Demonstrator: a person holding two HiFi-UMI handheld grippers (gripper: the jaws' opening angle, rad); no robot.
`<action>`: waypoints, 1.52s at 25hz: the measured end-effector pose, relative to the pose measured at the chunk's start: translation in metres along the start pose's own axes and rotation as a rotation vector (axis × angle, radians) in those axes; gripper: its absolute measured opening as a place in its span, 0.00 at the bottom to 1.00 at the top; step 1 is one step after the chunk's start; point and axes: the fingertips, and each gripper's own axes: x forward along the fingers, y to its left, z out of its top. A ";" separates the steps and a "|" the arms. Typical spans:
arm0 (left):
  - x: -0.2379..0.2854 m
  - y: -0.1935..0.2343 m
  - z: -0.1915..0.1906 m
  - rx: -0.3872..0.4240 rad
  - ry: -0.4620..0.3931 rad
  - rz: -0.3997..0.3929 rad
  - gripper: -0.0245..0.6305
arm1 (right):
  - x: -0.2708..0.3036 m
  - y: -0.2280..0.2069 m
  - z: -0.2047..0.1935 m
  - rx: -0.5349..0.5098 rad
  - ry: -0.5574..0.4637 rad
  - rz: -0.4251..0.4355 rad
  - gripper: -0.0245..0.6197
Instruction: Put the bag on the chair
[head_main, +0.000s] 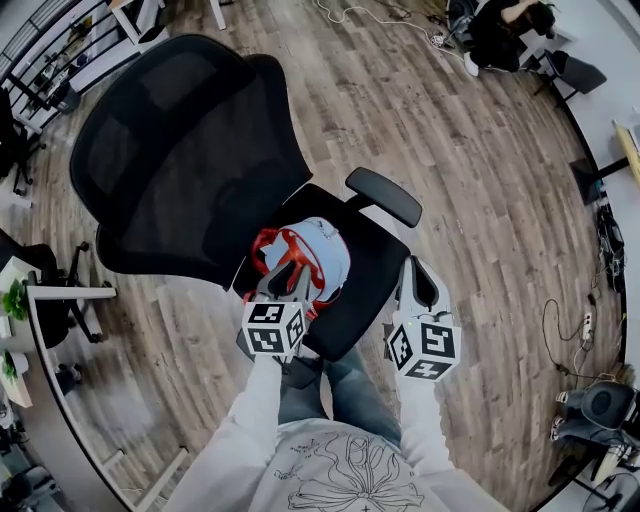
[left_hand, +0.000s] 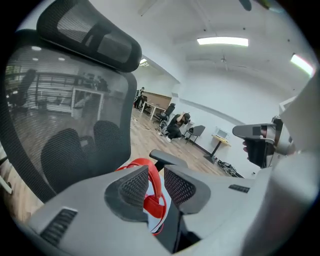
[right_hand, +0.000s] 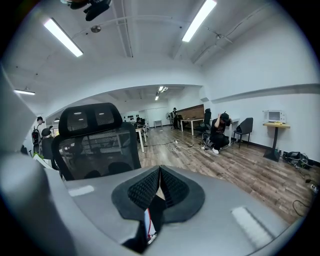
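Note:
A light blue bag (head_main: 318, 248) with red straps (head_main: 290, 245) lies on the black seat (head_main: 372, 268) of an office chair, in front of its mesh back (head_main: 180, 170). My left gripper (head_main: 287, 275) hangs over the bag's near edge. In the left gripper view its jaws (left_hand: 156, 181) stand close together with a red strap (left_hand: 154, 202) pinched in the narrow gap. My right gripper (head_main: 415, 275) hovers beside the seat's right edge, shut with nothing in it; its pads (right_hand: 159, 175) meet at the tip, with the chair back (right_hand: 95, 145) beyond.
The chair's right armrest (head_main: 383, 195) juts out just beyond the bag. A white desk (head_main: 40, 295) stands at the left. A person in black (head_main: 500, 35) crouches on the wood floor far off, near cables (head_main: 375, 15). More chairs and gear (head_main: 600, 400) line the right wall.

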 end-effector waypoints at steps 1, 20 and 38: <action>-0.004 -0.002 0.005 0.013 -0.013 0.000 0.17 | -0.002 0.002 0.002 -0.001 -0.006 0.002 0.06; -0.132 -0.045 0.156 0.106 -0.427 0.001 0.08 | -0.043 0.043 0.069 -0.011 -0.160 0.046 0.06; -0.192 -0.059 0.196 0.158 -0.538 0.047 0.07 | -0.075 0.060 0.125 -0.043 -0.281 0.065 0.06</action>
